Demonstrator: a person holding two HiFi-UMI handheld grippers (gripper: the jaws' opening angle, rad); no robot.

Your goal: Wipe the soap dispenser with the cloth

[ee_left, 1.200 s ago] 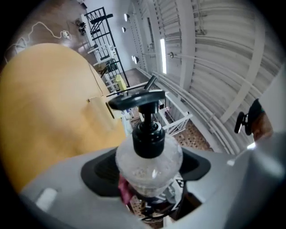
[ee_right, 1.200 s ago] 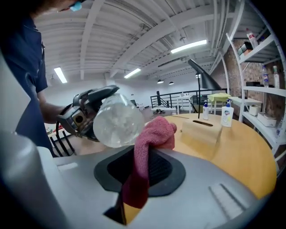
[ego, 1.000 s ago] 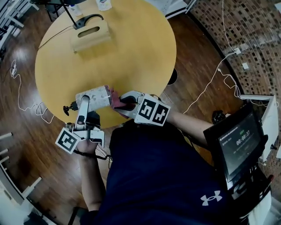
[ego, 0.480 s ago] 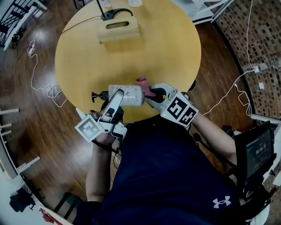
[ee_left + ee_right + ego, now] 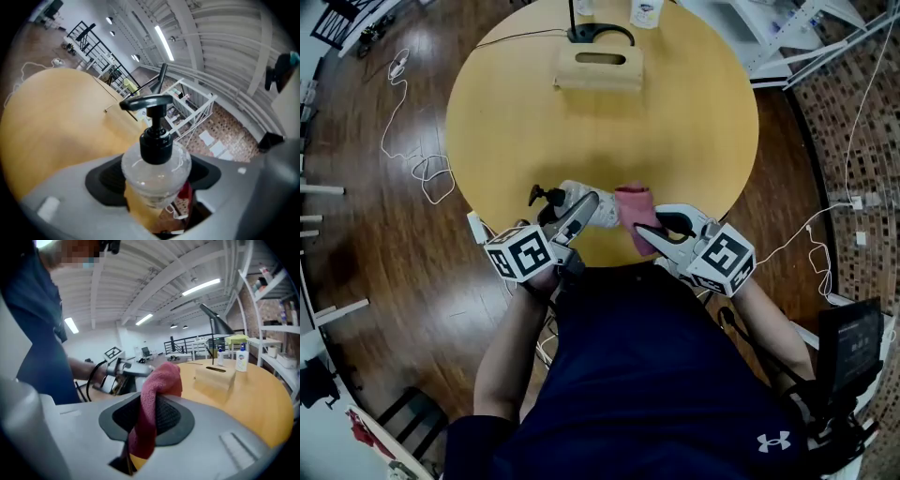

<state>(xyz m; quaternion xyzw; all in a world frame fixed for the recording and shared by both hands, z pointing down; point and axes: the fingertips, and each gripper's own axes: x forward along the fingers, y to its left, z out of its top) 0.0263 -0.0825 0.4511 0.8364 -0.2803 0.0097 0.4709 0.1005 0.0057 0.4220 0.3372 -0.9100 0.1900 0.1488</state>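
A clear soap dispenser [image 5: 584, 206] with a black pump [image 5: 540, 196] lies sideways over the table's near edge, and my left gripper [image 5: 574, 217] is shut on it. In the left gripper view the bottle [image 5: 156, 165] fills the space between the jaws, with the pump head [image 5: 146, 102] pointing away. A pink cloth [image 5: 636, 215] stands bunched just right of the bottle's base, pinched by my right gripper [image 5: 654, 228]. In the right gripper view the cloth [image 5: 157, 391] hangs from the shut jaws and the left gripper [image 5: 123, 369] shows behind it.
The round wooden table [image 5: 581, 131] carries a wooden box [image 5: 600, 67] at its far side. Behind the box are a black lamp base [image 5: 602, 36] and small bottles [image 5: 647, 11]. Cables [image 5: 417, 159] lie on the floor at left. White shelving [image 5: 274, 333] stands to the right.
The left gripper has sunk and rolled with the dispenser. The right gripper has carried the cloth up and sideways, from pressed against the bottle's base to standing beside it.
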